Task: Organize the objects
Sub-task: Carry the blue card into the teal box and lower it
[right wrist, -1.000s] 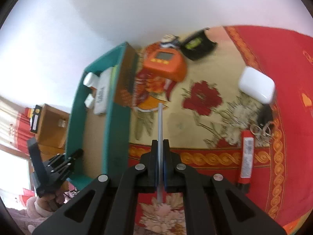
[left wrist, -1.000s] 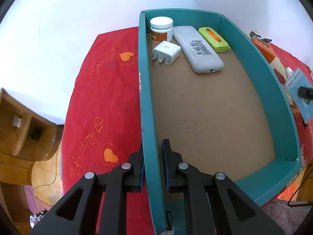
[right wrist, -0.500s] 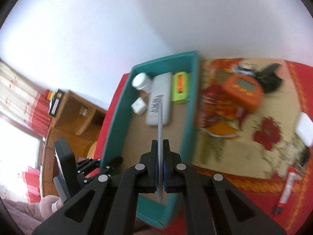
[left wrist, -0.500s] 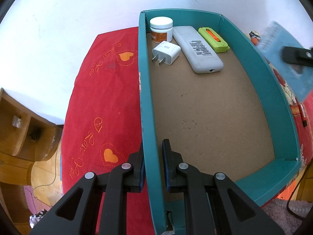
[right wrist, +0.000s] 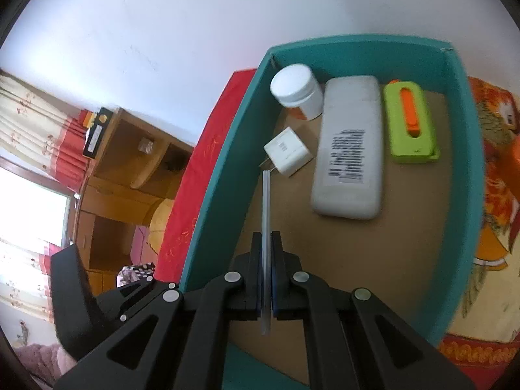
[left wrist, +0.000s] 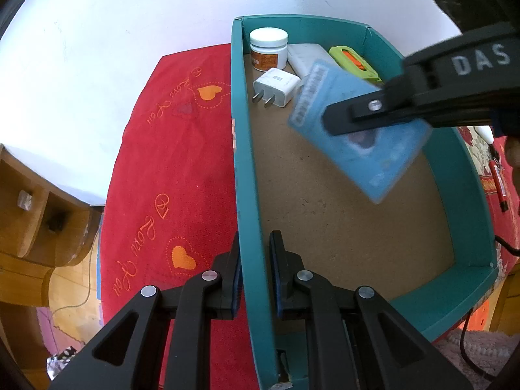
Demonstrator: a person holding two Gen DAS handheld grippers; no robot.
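Half a second on, the right gripper [right wrist: 266, 273] has swung in over the teal box [left wrist: 248, 195], its jaws pinched on a thin, flat blue card [left wrist: 373, 149] above the bare brown cardboard floor. Nearer, the left gripper [left wrist: 255, 273] clamps the box's smooth wall. Farther back lie a square white charger [right wrist: 287, 154], a rounded white remote [right wrist: 349, 149], a green cutter [right wrist: 409, 123] and a round white jar [right wrist: 295, 89].
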